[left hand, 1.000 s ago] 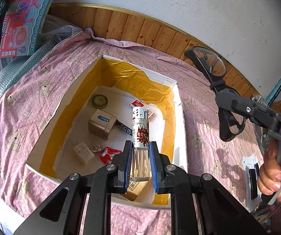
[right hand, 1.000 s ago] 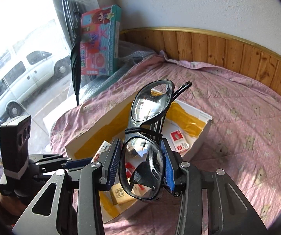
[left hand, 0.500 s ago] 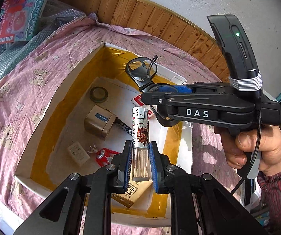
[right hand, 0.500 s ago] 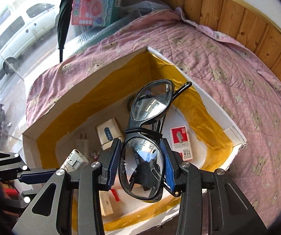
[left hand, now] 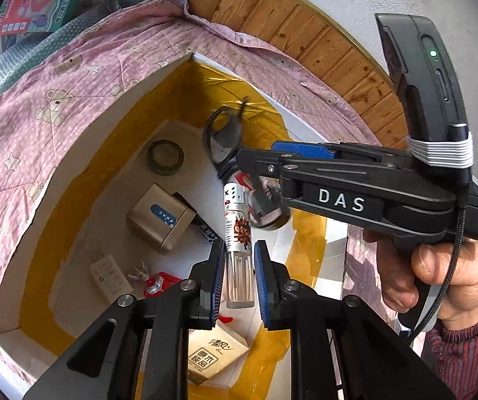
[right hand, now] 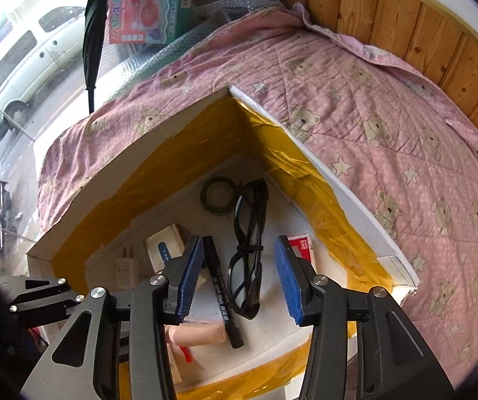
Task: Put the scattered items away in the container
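Left wrist view first: the left gripper (left hand: 238, 280) is clamped on a lighter (left hand: 238, 233), held upright by its clear lower end, directly above the box (left hand: 82, 153). That suits a straight drop; I'd judge it only needs to let go. Below it on the white floor lie a tape roll (left hand: 165, 156), a gold carton (left hand: 160, 216), a white plug (left hand: 110, 278), a red trinket (left hand: 159, 281) and a tissue pack (left hand: 217, 355). The right gripper (left hand: 255, 158) reaches in from the side over the far part of the box, a hand (left hand: 439, 276) round its grip. The glasses (left hand: 224, 140) look blurred beneath its tip, and from here I cannot tell whether they touch it.

Right wrist view settles that: the right gripper (right hand: 239, 276) has its blue pads spread wide with nothing between them, and the glasses (right hand: 249, 246) lie folded on the box floor below the gap, just beside the tape roll (right hand: 219, 196) and a black marker (right hand: 222, 293). A red-and-white pack (right hand: 300, 246) sits at the far side by the gold-lined wall (right hand: 292, 166). So the glasses are in, and the lighter seems next. The box stands on a pink quilt (right hand: 389, 116), near a wood-panelled wall, which keeps it steady enough for dropping things from above.
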